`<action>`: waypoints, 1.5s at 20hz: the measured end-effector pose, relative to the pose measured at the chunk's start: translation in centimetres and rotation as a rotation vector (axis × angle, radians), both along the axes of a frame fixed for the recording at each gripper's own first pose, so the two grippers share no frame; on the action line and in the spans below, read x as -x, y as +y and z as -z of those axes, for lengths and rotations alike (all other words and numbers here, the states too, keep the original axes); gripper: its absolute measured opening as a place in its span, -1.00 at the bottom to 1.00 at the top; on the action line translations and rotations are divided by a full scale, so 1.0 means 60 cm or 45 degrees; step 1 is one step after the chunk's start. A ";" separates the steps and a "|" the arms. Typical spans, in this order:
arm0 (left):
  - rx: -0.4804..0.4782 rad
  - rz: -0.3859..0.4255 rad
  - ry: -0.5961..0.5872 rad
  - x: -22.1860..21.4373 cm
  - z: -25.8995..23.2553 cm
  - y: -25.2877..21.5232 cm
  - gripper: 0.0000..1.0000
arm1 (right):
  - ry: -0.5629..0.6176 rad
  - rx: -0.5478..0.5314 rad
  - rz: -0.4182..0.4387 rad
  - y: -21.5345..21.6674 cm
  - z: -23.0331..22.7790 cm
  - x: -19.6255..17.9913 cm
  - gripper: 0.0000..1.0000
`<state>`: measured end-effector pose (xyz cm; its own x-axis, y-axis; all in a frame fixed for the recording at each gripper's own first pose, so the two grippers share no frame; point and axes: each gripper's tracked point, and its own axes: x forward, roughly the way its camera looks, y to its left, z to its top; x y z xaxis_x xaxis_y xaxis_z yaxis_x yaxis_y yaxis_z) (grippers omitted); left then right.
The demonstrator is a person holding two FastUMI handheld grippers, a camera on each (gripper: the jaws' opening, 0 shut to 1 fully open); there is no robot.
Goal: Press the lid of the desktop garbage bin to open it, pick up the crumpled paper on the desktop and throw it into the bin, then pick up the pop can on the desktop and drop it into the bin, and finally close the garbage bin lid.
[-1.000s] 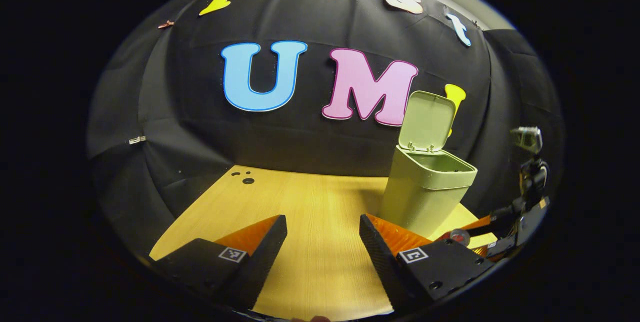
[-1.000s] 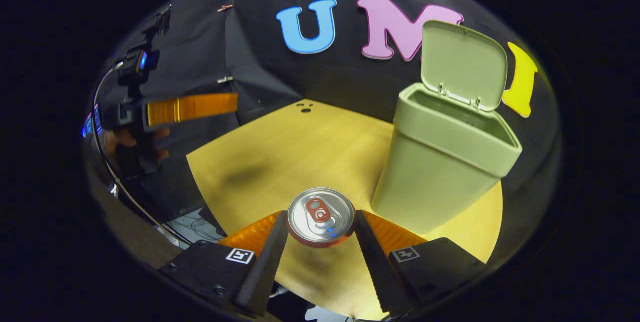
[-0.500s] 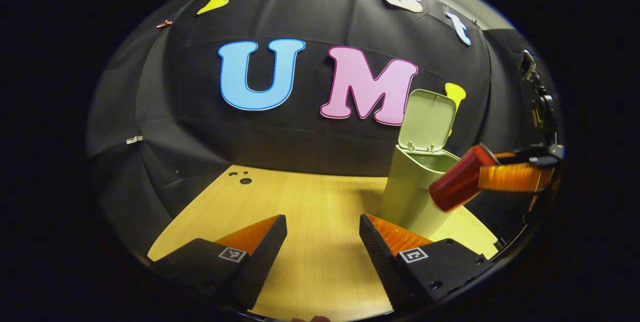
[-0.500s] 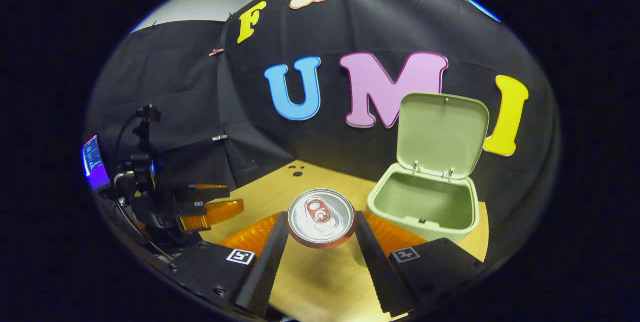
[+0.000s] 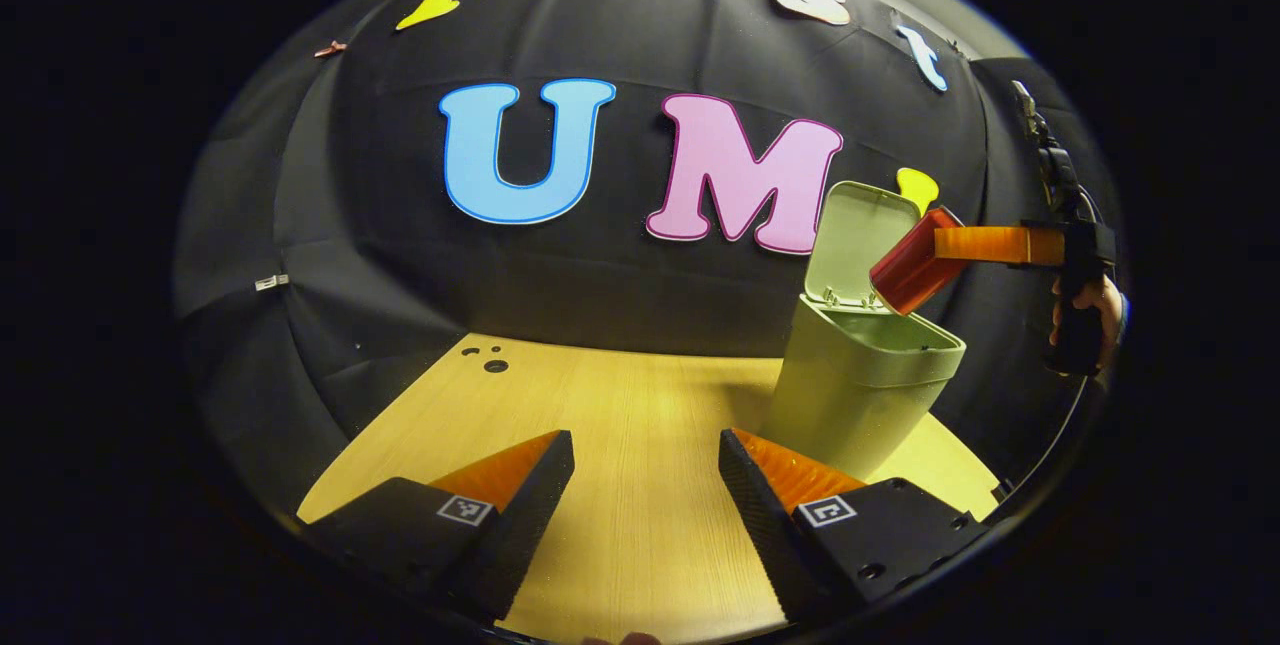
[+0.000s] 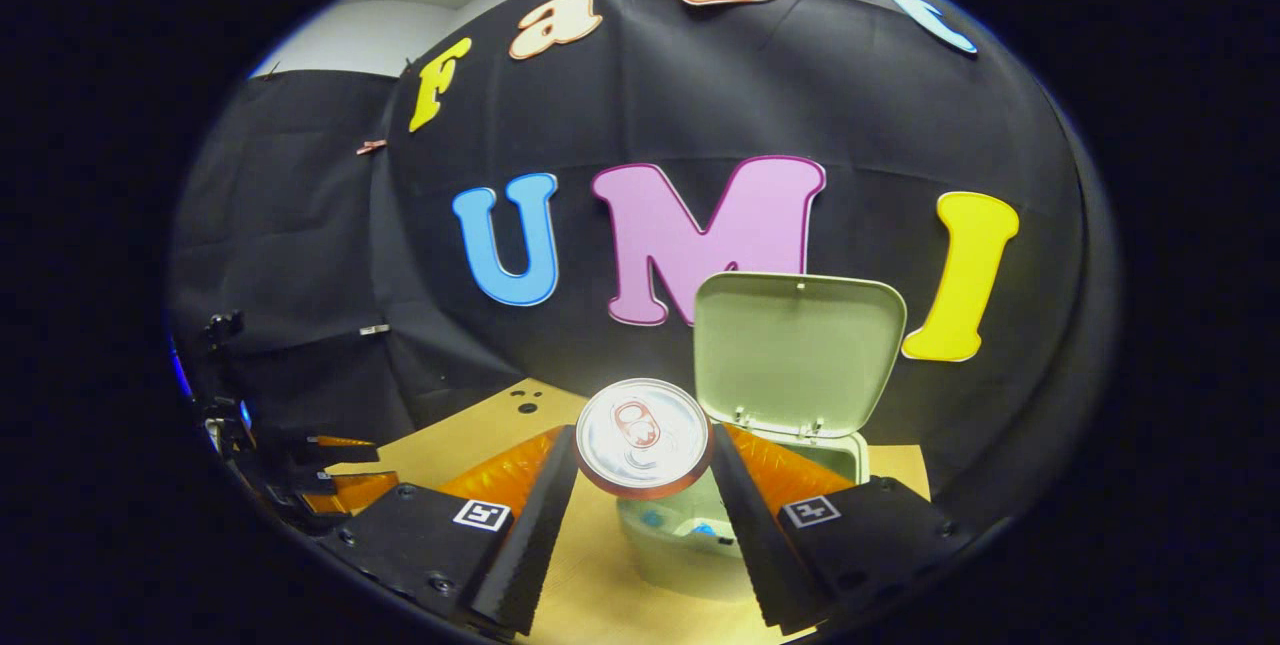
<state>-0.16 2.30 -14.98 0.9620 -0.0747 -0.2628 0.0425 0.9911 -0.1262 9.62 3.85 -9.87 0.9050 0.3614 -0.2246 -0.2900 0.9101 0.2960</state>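
Above the open green bin (image 5: pixel 860 395), right jaws clamp the tilted red pop can (image 6: pixel 641 437); left jaws gape.

No readable text; fingers (image 5: pixel 828 510) carry only square coded markers.

1. Booth wall (image 5: pixel 600 295): black cloth, creased, hung in panels and pinned with small clips.
2. Worktop (image 5: pixel 640 425): pale wood grain, a few small dark holes near its far left corner (image 5: pixel 488 357).
3. Pale wall or ceiling strip (image 6: pixel 400 25) above the cloth.
4. Light falls brightly on the worktop; booth surroundings are dim.
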 end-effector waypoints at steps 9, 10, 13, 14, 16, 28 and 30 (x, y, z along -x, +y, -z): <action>-0.002 -0.037 0.021 -0.028 0.006 0.008 0.90 | 0.182 0.054 0.038 -0.016 0.109 -0.087 0.67; -0.001 -0.043 0.026 -0.030 0.009 0.010 0.89 | 0.217 0.071 0.029 -0.013 0.128 -0.094 0.67; -0.002 -0.068 0.040 -0.036 0.014 0.015 0.90 | 0.290 0.074 0.019 -0.013 0.166 -0.120 0.66; -0.002 -0.074 0.044 -0.038 0.015 0.017 0.90 | 0.298 0.073 0.020 -0.011 0.172 -0.127 0.67; -0.003 -0.090 0.052 -0.042 0.018 0.023 0.90 | 0.326 0.068 0.026 -0.009 0.187 -0.140 0.68; 0.006 -0.116 0.049 -0.054 0.025 0.029 0.89 | 0.357 0.069 0.046 -0.018 0.202 -0.150 0.69; 0.006 -0.102 0.046 -0.055 0.025 0.025 0.90 | 0.335 0.060 0.060 -0.026 0.185 -0.141 0.71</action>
<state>3.17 3.82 -16.48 0.9548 0.0011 -0.2971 -0.0419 0.9905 -0.1312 18.09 2.29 -20.97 0.8288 0.3040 -0.4699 -0.1659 0.9353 0.3124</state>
